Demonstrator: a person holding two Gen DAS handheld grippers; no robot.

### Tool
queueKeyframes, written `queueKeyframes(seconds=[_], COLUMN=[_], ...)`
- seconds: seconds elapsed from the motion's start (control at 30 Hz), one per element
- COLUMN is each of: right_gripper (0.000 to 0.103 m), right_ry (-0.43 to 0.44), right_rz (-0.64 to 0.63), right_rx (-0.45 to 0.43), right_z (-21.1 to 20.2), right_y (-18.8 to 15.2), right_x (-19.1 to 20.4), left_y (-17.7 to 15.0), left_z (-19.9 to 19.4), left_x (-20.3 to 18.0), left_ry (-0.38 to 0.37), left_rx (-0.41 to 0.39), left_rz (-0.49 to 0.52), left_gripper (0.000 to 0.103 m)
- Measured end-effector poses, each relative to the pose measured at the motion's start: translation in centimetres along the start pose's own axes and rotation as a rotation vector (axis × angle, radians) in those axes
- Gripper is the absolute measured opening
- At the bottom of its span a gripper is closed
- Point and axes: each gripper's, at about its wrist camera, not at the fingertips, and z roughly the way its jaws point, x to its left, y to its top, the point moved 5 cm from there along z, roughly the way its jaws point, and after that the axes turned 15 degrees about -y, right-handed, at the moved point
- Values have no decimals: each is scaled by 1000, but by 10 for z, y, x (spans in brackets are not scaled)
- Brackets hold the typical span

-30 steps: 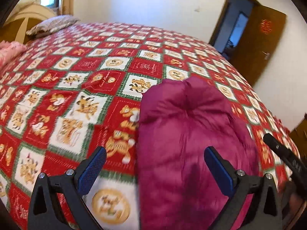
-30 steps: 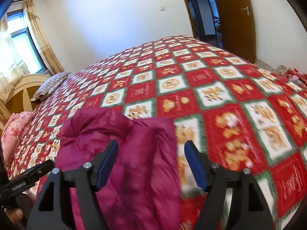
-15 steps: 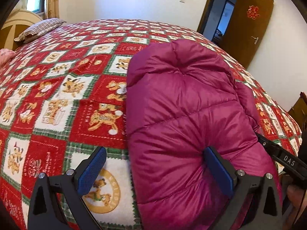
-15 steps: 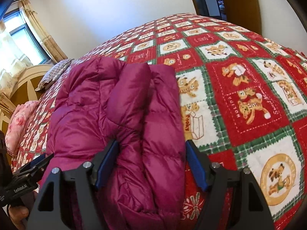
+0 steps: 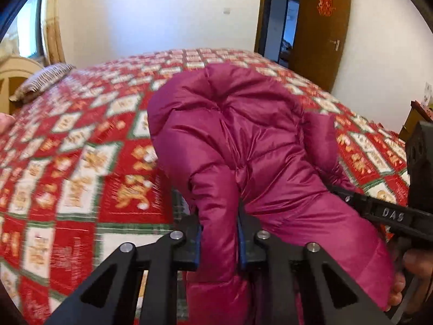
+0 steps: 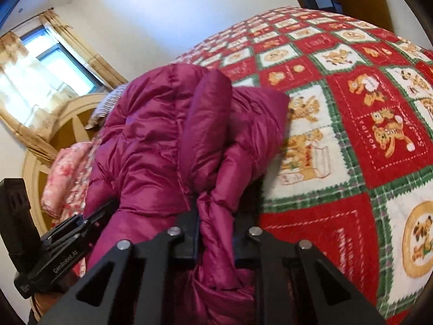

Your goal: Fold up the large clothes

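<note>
L gripper [image 5: 219,241] is pinching a puffy fold of the magenta down jacket [image 5: 243,140]; jaws are nearly closed, w/ only the squeezed fabric between the blue pads. R gripper [image 6: 216,239] is doing the same on another bunched fold of the jacket [image 6: 167,135], jaws narrow, fabric bulging out above and below them. The jacket is lying bunched on the bed's red-green-white teddy-bear quilt [image 5: 81,168], its near edge at both grippers and the rest mounding up beyond them. In the L view the R gripper's black body [image 5: 389,214] is sitting just beside the jacket's right side. A striped pillow [image 5: 43,80] is lying well beyond the jacket by the headboard [image 6: 54,135].
</note>
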Motion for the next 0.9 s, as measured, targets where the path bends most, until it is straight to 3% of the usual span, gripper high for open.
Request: queueKeyframes(seconds=[0.17, 0.4, 0.9], right_gripper=[18, 17, 17], right_ry=[67, 149, 212], right_rz=[-51, -133, -276], right_rx=[-54, -76, -20], right_z=[-24, -31, 1], right_y=[0, 3, -19], right_x=[38, 103, 190], left_y=[9, 2, -38], left_z=[-52, -106, -154], left_x=[3, 43, 109], left_ry=[71, 140, 244], left_rx=[-63, -115, -143], left_rz=[51, -3, -135], left_gripper=[17, 16, 16])
